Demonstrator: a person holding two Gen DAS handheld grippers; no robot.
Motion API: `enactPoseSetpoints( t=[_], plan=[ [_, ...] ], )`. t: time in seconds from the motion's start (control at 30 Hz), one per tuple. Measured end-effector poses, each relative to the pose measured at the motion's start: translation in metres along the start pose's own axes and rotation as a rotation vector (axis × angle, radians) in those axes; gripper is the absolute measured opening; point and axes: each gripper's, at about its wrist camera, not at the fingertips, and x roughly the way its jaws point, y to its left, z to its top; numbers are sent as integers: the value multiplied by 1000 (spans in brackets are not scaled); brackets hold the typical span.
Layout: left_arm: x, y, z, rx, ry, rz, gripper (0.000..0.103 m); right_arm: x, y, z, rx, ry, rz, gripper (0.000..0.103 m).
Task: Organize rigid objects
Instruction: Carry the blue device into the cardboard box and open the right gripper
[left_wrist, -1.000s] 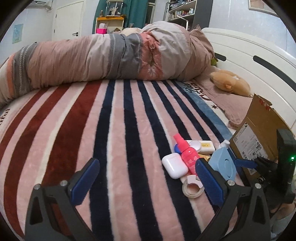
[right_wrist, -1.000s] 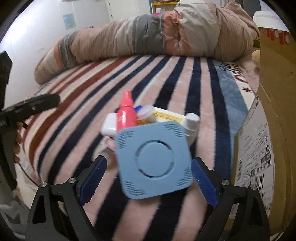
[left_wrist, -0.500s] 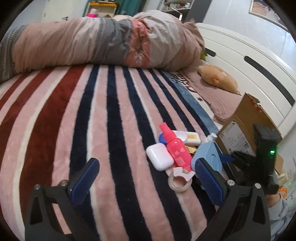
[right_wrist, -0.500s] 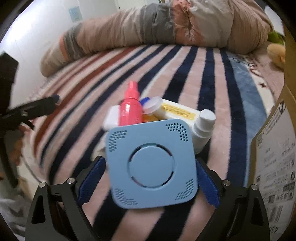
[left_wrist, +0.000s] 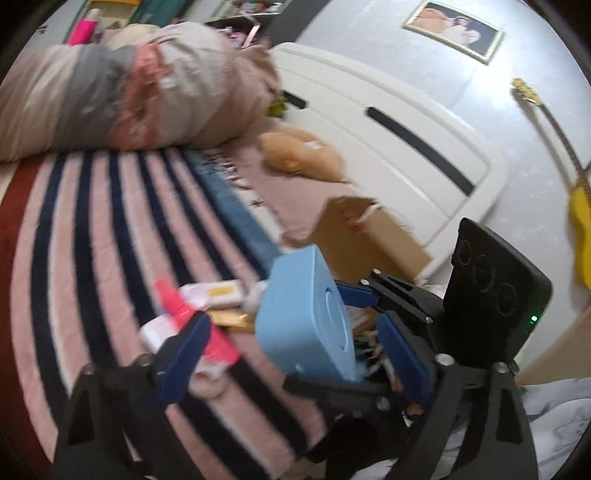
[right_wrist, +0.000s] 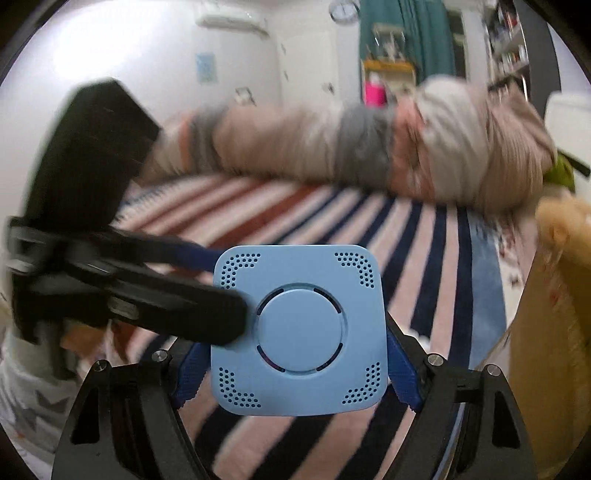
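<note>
1. Now clear of the striped blanket (left_wrist: 92, 258): the blue box (right_wrist: 299, 325), up in the air and off the heap where it sat a second ago
2. Clamped on its two side edges by the right gripper (right_wrist: 295, 376), pads tight after a last bit of closing, face turned to that camera
3. Swung across towards it, the left gripper (left_wrist: 291, 354); jaws just closing to a medium gap, one finger over the box's face and one behind, with no squeeze to be made out
4. Left lying on the blanket: the pink bottle (left_wrist: 199, 325) and the other small things beside it
5. Reads as pick done, carry under way, probably to the cardboard carton (left_wrist: 369, 240) just beyond; heavy blur, so firm grip needed
</note>
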Motion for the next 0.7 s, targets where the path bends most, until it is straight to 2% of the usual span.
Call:
enactPoseSetpoints(
  t=[0.03,0.1,0.13,0.2,0.33,0.47,0.57,0.7],
  plan=[
    [0,-9,5,15,-5,-18,70,-8,2,6,-11,-28,3,80],
    [-2,-27,16,55,-16,-40,58,-24,2,15,-27,-75,3,80],
    [-1,-35,21,74,-21,-38,47,-29,1,19,-30,-93,0,80],
    [3,-54,32,114,-29,-6,35,-43,-3,23,-36,-124,-23,80],
    [22,-90,49,179,-25,-8,33,-76,-28,23,-7,-183,-54,80],
    [60,-129,69,258,13,-31,33,-114,-60,10,44,-222,-106,80],
    [101,-153,78,312,71,-48,33,-134,-88,0,97,-215,-156,80],
    [150,-174,83,342,166,-69,33,-149,-132,-22,183,-163,-212,80]
  ],
)
